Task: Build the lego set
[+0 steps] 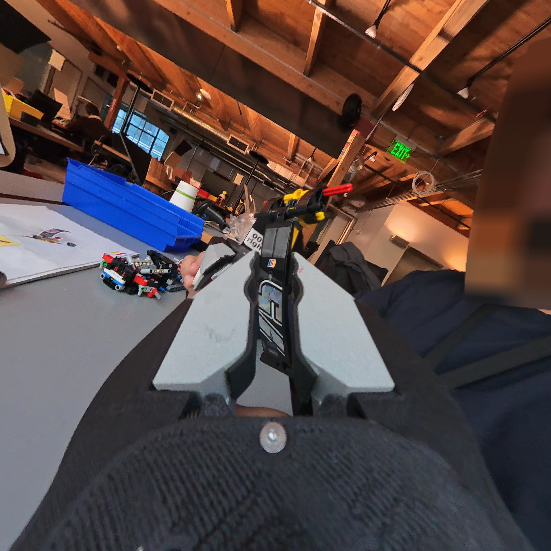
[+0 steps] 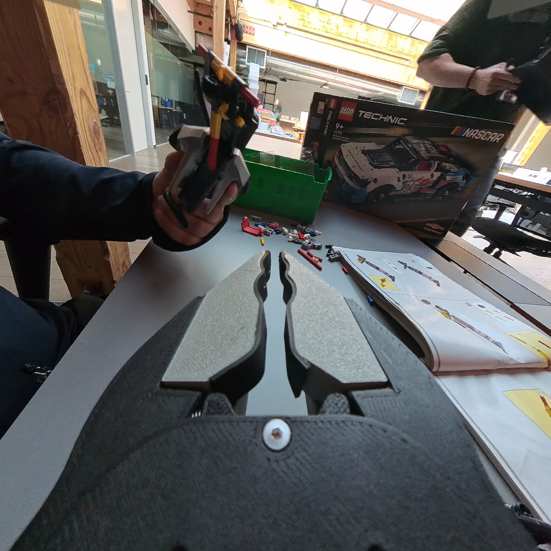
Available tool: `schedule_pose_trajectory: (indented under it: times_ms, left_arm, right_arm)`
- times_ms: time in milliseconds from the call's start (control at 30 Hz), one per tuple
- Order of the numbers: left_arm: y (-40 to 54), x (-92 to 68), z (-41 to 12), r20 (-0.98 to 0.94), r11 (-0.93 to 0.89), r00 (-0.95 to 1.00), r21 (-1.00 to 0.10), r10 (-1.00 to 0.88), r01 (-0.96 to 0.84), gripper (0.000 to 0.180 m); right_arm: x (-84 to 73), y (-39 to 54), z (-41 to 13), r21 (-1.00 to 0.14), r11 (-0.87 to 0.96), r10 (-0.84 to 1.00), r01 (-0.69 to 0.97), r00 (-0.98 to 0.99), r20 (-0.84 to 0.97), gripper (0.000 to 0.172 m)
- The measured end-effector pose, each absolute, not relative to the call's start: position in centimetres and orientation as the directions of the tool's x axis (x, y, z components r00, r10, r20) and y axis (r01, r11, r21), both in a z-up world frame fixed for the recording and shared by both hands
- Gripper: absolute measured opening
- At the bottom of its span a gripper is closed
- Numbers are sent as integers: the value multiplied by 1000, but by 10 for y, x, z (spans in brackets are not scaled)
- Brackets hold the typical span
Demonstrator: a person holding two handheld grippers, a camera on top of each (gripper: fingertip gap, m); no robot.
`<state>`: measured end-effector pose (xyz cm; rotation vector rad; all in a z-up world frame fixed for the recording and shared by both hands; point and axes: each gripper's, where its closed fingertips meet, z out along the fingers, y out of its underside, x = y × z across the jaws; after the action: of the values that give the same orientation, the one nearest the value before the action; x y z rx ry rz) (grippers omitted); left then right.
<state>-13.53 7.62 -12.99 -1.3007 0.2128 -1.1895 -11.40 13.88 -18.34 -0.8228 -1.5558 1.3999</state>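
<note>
Grey table (image 2: 185,286) carries a boxed car kit (image 2: 411,167), a green bin (image 2: 283,190), an open instruction booklet (image 2: 447,313), a blue bin (image 1: 125,205) and a half-built car chunk (image 1: 134,272). Left claw (image 1: 272,262) is raised off the table, clamped on a black stickered panel assembly (image 1: 275,238) with yellow and red bits on top; pads press both its sides. Right claw (image 2: 275,253) hangs low over the table, nearly closed, nothing between the pads. Loose small parts (image 2: 286,231) lie scattered just ahead of it. Build looks partway: one subassembly in the air, another on the table, many pieces unused.
</note>
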Motion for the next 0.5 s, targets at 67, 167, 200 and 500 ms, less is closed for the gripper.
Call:
schedule_pose_trajectory:
  times_ms: [67,167,200,500]
  left_arm:
    - [77,-134,-132,471,-188,449,-819,-760,541,17]
    - [77,-132,-133,473,-198,446,-822,-760,534,17]
    - [77,-131,-134,470,-198,450,-826,-760,528,16]
    - [81,-124,-148,440,-220,512,-873,-738,434,16]
  right_arm:
    - [-114,139,-183,-986,151,897,-74,-409,168,3]
    - [-113,138,-183,-986,151,895,-76,-412,169,3]
    - [-113,138,-183,-986,151,895,-77,-414,169,3]
    - [-111,125,-186,-990,120,863,-74,-485,141,20]
